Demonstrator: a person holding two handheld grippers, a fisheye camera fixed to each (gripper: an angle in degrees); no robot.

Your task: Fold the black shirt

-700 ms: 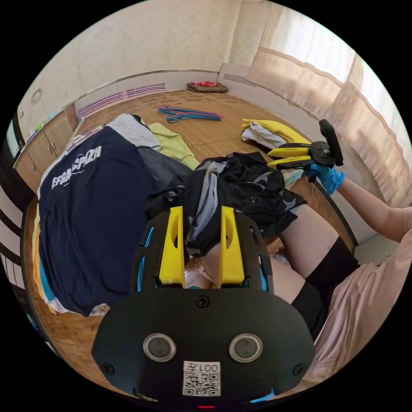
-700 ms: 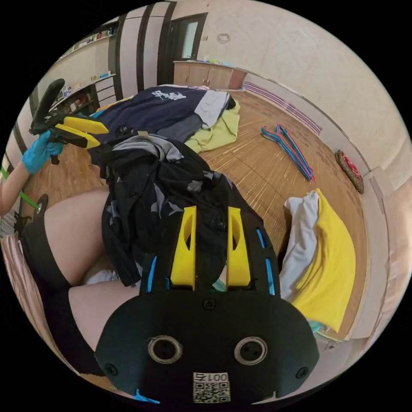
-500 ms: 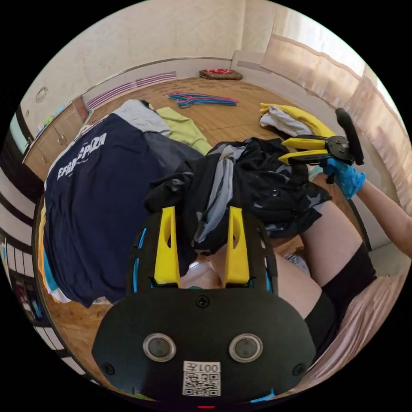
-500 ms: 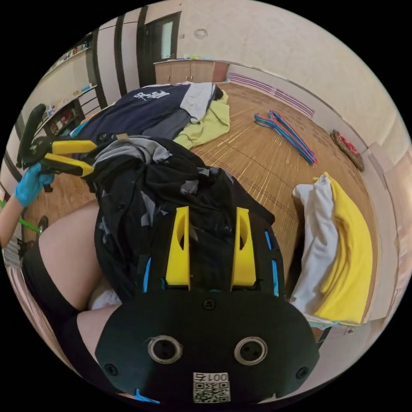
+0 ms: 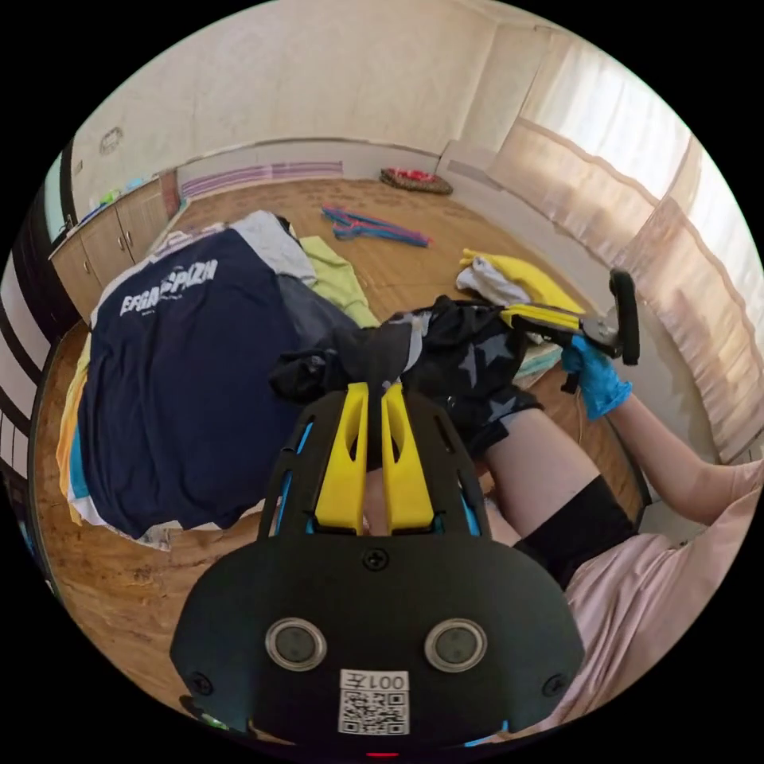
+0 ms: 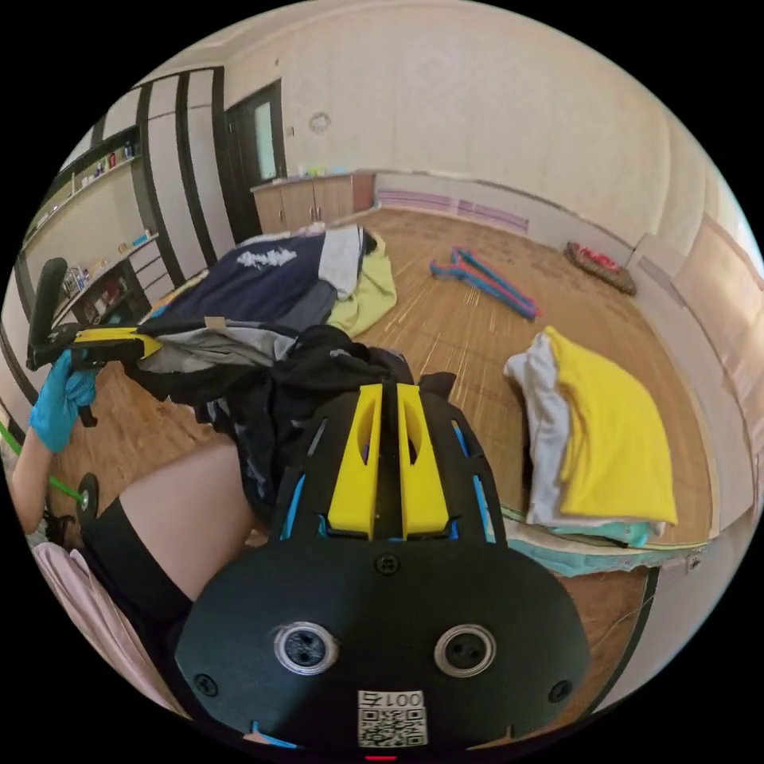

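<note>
The black shirt (image 5: 446, 358) hung bunched above the person's lap, stretched between the left gripper (image 5: 374, 398) and the right gripper (image 6: 388, 394), each with jaws closed on a pinch of its cloth, apparently to lift and spread it open before any fold.

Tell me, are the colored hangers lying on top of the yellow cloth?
No, the hangers lie on the bare wooden floor, apart from the yellow cloth.
</note>
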